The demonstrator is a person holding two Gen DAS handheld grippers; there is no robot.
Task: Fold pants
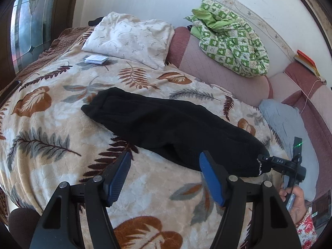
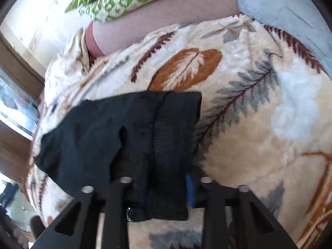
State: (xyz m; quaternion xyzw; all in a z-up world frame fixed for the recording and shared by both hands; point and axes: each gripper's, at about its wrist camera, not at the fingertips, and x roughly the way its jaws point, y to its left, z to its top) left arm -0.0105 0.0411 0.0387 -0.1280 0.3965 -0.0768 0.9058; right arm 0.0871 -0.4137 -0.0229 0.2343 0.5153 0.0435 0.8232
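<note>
Your right gripper (image 2: 166, 188) is clamped on one end of the black pants (image 1: 166, 128); the cloth covers its pads, so only a blue edge shows. Your left gripper (image 1: 166, 178) stands wide and empty above the leaf-patterned blanket (image 1: 51, 141). The pants lie lengthwise there, folded narrow. Your right hand (image 1: 294, 201) is partly cut off.
</note>
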